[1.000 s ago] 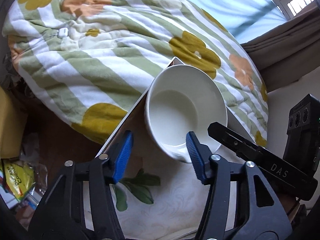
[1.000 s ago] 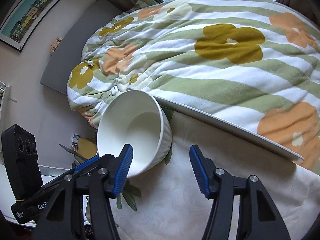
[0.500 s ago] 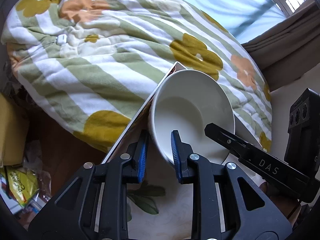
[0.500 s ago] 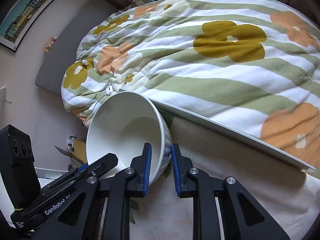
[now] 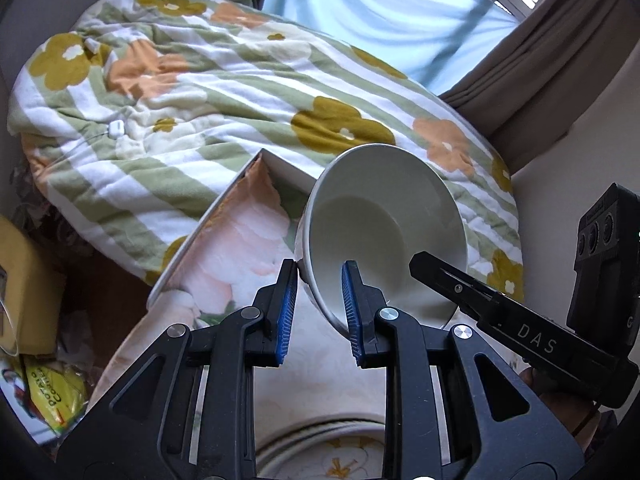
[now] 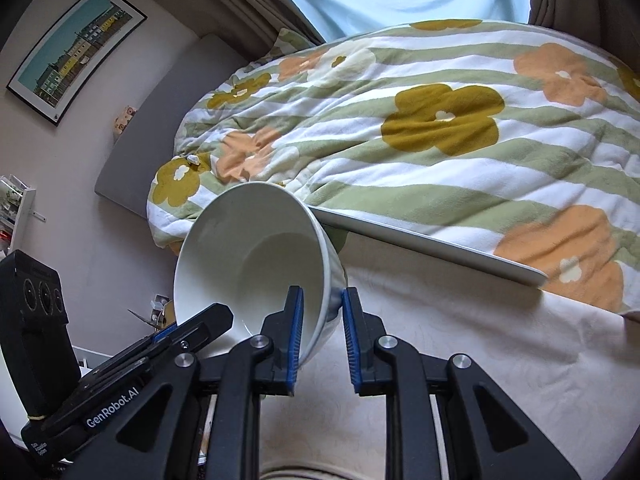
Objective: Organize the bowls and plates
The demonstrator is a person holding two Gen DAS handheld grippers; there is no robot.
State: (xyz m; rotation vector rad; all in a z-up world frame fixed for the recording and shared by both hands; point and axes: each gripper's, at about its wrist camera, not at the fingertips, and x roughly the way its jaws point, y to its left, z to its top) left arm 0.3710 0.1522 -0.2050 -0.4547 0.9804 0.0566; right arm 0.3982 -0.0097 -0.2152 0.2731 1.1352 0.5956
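A white ribbed bowl (image 5: 384, 232) is held between both grippers, lifted and tilted above the floral-cloth table (image 5: 248, 240). My left gripper (image 5: 318, 308) is shut on the bowl's near rim, one pad inside and one outside. My right gripper (image 6: 320, 328) is shut on the opposite rim of the same bowl (image 6: 248, 256). A flower-patterned plate (image 5: 340, 456) lies on the table below the left gripper, mostly hidden by it.
A bed with a striped flower quilt (image 6: 440, 128) runs along the table's far edge (image 6: 432, 236). A curtained window (image 5: 380, 12) is behind. Snack packets (image 5: 44, 396) lie on the floor at the left. A framed picture (image 6: 76, 52) hangs on the wall.
Both grippers closed on the bowl's rim from open, then lifted it off the table; more of the tablecloth and a plate now show beneath.
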